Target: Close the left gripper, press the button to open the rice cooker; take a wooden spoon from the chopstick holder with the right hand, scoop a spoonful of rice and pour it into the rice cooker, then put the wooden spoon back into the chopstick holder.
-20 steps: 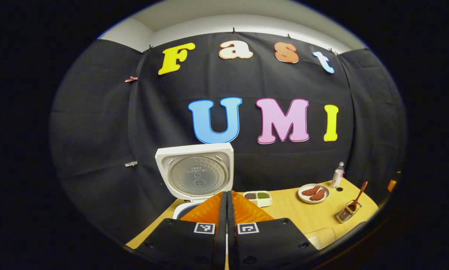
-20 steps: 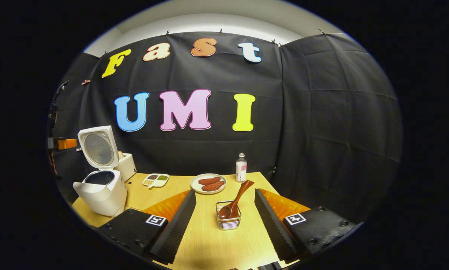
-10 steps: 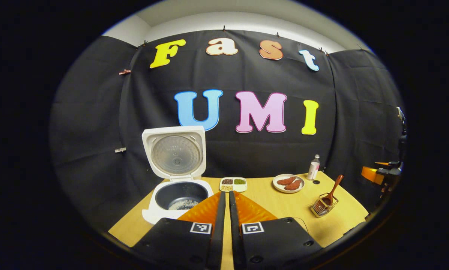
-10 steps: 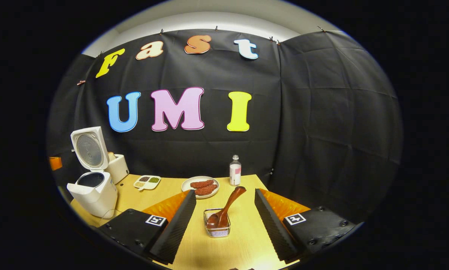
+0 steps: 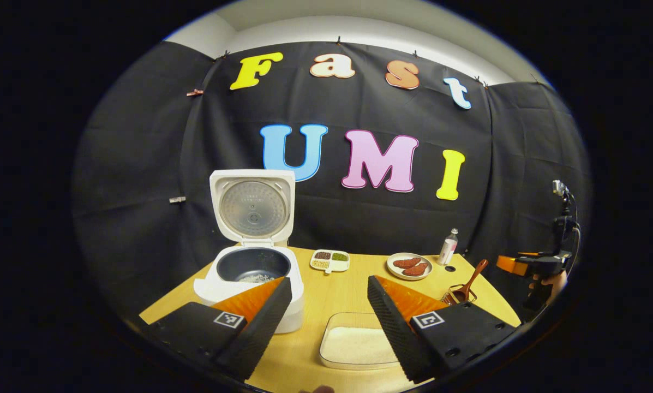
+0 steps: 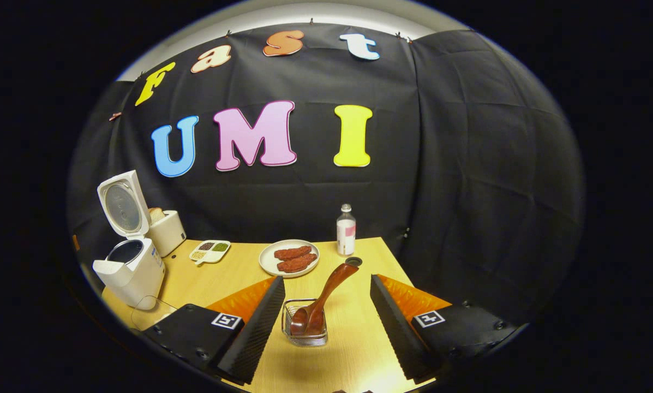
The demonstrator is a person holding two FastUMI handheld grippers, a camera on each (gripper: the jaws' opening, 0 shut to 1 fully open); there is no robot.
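Bare table (image 6: 353,344) is lying open between the spread fingers of the right gripper (image 6: 326,322), leading straight to the chopstick holder (image 6: 304,333). Wooden spoon (image 6: 323,295) is leaning up-right across that lane. Plate (image 6: 288,257) and bottle (image 6: 346,230) are standing beyond.

Left finger (image 5: 261,316) hides rice cooker (image 5: 250,273) front; divided dish (image 5: 330,261) contents too small.
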